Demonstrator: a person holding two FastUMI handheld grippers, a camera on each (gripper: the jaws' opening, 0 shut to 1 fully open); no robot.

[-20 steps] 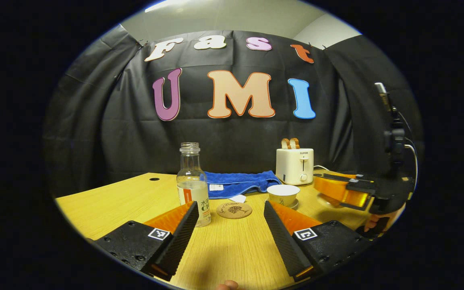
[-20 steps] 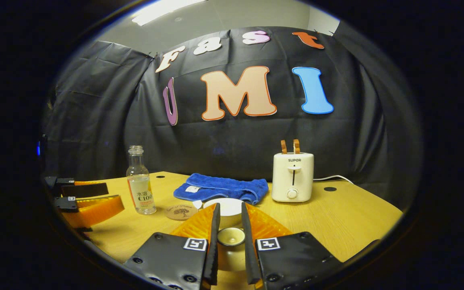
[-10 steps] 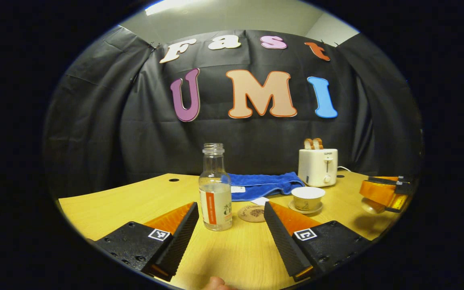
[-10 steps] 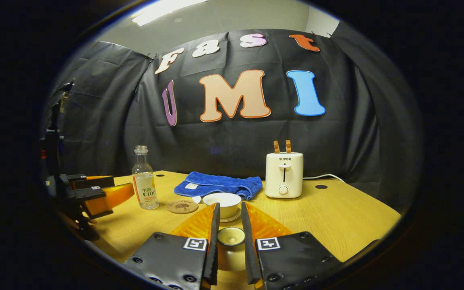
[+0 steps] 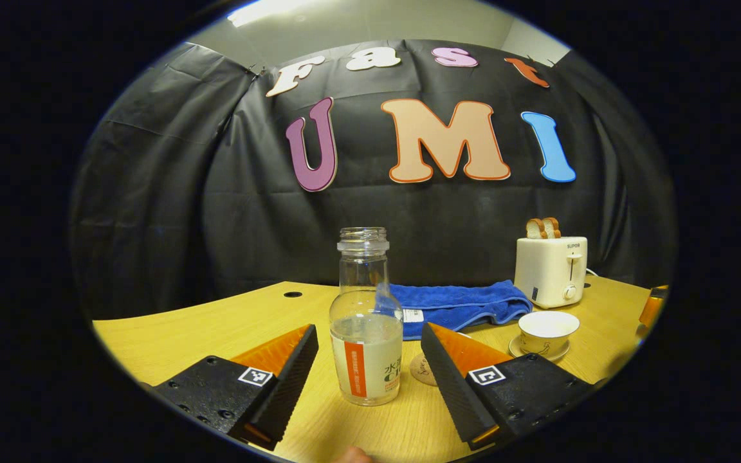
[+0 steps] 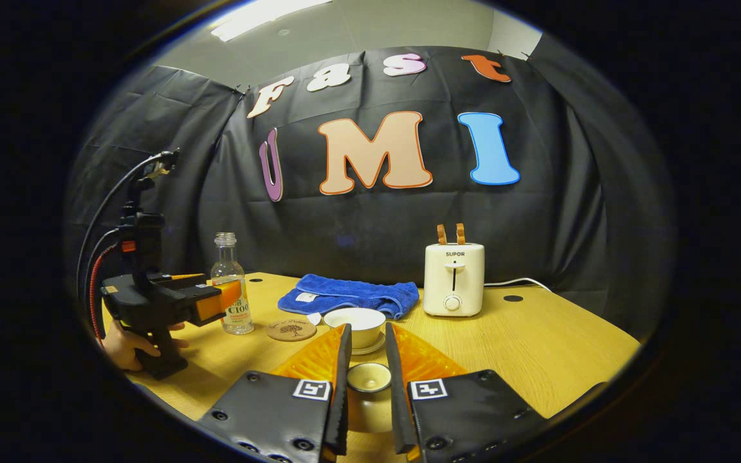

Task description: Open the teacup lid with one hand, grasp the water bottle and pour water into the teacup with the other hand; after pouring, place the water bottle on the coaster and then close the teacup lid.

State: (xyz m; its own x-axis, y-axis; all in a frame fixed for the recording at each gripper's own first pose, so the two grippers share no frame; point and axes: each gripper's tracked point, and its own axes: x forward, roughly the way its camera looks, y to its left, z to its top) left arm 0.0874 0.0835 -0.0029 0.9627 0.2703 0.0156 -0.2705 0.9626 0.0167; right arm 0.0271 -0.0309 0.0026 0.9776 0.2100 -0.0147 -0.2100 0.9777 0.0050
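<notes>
The left gripper (image 5: 367, 373), fingers spread wide, has closed in on the open water bottle (image 5: 366, 321), which now stands on the bench (image 5: 216, 321) between them, untouched; a second ago it stood farther ahead. The right gripper (image 6: 366, 376) stays clamped on the lid (image 6: 366, 378), held clear of the uncovered teacup (image 6: 354, 323). The coaster (image 6: 291, 330) waits beside it. Grasping the bottle looks next.

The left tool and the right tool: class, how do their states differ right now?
The left tool is open, its fingers either side of the clear glass water bottle, not touching it; the right tool is shut on the small cream teacup lid. Both have ribbed black fingers with orange backing.
</notes>
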